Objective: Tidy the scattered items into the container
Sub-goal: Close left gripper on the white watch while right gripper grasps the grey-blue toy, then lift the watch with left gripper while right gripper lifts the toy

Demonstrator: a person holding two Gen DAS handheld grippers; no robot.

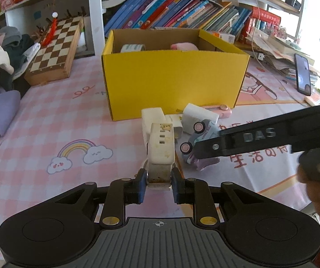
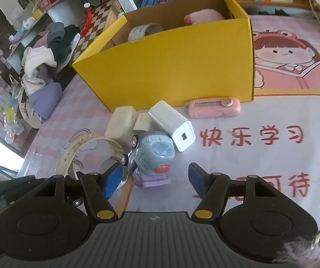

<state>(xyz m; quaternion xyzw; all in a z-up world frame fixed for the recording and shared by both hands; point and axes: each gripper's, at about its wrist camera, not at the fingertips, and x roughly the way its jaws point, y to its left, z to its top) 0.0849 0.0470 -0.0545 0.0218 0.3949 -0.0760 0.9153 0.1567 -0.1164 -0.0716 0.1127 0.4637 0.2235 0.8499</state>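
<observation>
Fingers on the left gripper are closed in on the near end of a cream-white watch strap, blue pads pressing either side of it, the band arching up and away over the desk with its pink checked cloth. Over on the right gripper, the blue-padded fingers stand wide apart and hold nothing; between them, just ahead, lies a pale blue toy car with pink wheels, tipped on its side on top of a small lilac block. From the left wrist view that right gripper's black arm reaches in from the right, its tip right at the car, a hand gripping the handle.

Just past the car, a huddle: a white USB charger block lying on its side to the right, a cream rectangular box to the left, a small white plug-like piece wedged between them. A little farther right, a pink utility knife lies flat, just beside the container's near wall.

Then the container itself, a yellow cardboard box, open at the top, with a roll of tape and something soft and pink already inside. Far left, a wooden chessboard case and a heap of clothes; at the back, a shelf of books; far right, a black phone propped upright.
</observation>
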